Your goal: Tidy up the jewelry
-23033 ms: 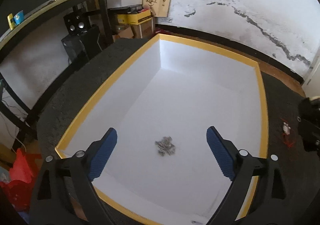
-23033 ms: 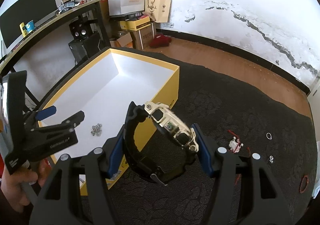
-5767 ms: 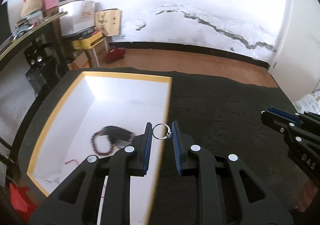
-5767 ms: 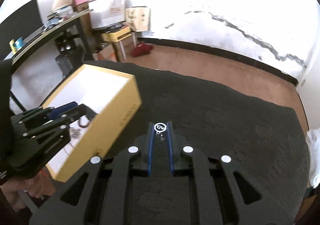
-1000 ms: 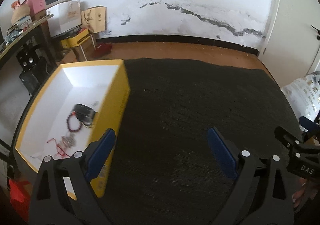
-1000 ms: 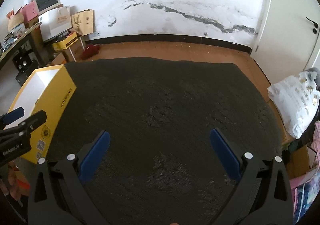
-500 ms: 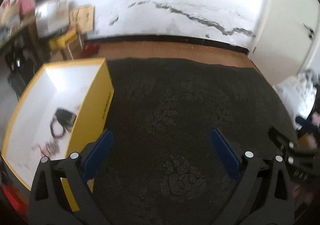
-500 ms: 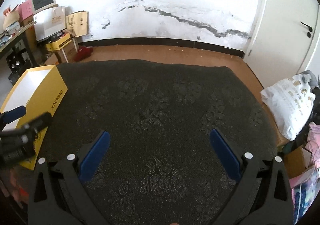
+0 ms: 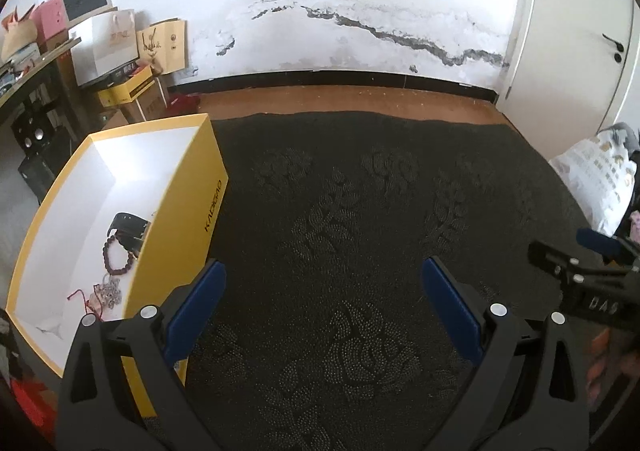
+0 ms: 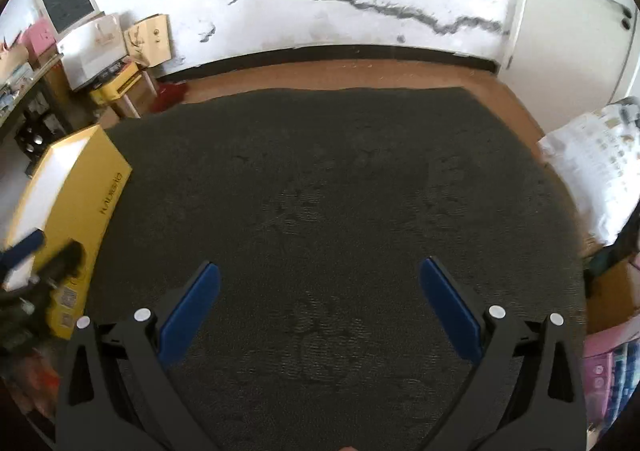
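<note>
Jewelry (image 9: 116,271) lies inside the yellow box (image 9: 208,207), at the left of the left wrist view: a black watch (image 9: 130,225) toward the upper part of the white interior, a dark red bead bracelet (image 9: 116,257) just below and touching it, then a silvery chain heap (image 9: 108,293) and a thin red cord (image 9: 80,297) lower down near the box's bottom corner. Box stands on a dark patterned carpet (image 9: 360,231) that fills the middle of the frame. Left gripper (image 9: 324,283) at lower center, blue-padded fingers (image 9: 194,307) spread wide, nothing between them, only carpet beneath. At the right edge the right gripper (image 9: 592,271) shows side-on, black with a blue tip; its spread cannot be judged from here. White cracked wall (image 9: 360,11) across the top, a white door (image 9: 580,31) at upper right, stacked cardboard boxes and bags (image 9: 128,51) at upper left. Right wrist view: right gripper (image 10: 320,283) at lower center, blue pads (image 10: 448,307) far apart, holding nothing, above bare carpet (image 10: 340,191). Yellow box (image 10: 84,187) sits at the left edge, seen mostly from its outer side; contents hidden from this angle. Left gripper (image 10: 36,263) appears blurred at the far left edge, in front of the box. A white patterned bag (image 10: 588,163) lies at the right edge, beside the carpet.
</note>
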Motion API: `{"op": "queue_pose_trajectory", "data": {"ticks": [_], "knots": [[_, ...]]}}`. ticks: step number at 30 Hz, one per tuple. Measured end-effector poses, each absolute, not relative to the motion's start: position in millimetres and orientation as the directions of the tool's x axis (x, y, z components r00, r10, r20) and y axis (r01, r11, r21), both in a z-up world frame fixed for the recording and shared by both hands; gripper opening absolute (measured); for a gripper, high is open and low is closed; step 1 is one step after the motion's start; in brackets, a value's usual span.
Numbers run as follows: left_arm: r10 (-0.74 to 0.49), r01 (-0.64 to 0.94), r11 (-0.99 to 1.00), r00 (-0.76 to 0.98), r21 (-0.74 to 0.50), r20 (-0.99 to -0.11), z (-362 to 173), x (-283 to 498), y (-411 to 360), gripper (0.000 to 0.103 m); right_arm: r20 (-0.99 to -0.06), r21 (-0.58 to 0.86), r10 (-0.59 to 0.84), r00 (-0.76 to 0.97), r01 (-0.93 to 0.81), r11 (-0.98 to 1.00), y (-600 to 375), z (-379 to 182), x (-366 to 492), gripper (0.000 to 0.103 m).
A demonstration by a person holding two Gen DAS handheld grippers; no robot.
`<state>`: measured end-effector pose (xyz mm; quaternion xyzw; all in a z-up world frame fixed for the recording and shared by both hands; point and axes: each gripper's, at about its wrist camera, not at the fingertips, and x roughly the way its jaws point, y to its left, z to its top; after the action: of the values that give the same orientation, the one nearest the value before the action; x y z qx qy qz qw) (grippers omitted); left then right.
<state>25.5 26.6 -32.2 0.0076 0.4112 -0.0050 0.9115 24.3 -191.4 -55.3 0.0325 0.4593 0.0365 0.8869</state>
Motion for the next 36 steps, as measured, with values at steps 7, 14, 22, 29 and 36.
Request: {"op": "queue_pose_trajectory", "data": {"ticks": [7, 14, 22, 29, 36], "knots": [[-0.005, 0.034, 0.999, 0.643, 0.022, -0.766, -44.7, 36.4, 18.5, 0.096, -0.809, 0.023, 0.066, 0.584, -0.08, 0.997, -172.0, -51.7, 28.0, 0.097], [-0.016, 0.032, 0.999, 0.63, 0.005, -0.777, -49.1, 39.2, 21.1, 0.096, -0.8, 0.022, 0.05, 0.598, -0.054, 0.998, -176.2, -45.0, 26.5, 0.097], [-0.032, 0.03, 0.999, 0.646, -0.016, -0.762, -38.7, 32.2, 22.8, 0.096, -0.8, 0.02, 0.04, 0.598, -0.04, 0.999, -180.6, -45.2, 23.8, 0.097], [-0.033, 0.028, 0.999, 0.65, -0.019, -0.759, -35.3, 29.4, 23.6, 0.096, -0.802, 0.02, 0.039, 0.596, -0.039, 0.999, -182.8, -46.6, 23.2, 0.097], [-0.024, 0.02, 1.0, 0.641, -0.014, -0.767, -39.7, 32.7, 24.3, 0.096, -0.802, 0.018, 0.039, 0.597, -0.04, 0.999, -184.9, -47.0, 23.6, 0.097]]}}
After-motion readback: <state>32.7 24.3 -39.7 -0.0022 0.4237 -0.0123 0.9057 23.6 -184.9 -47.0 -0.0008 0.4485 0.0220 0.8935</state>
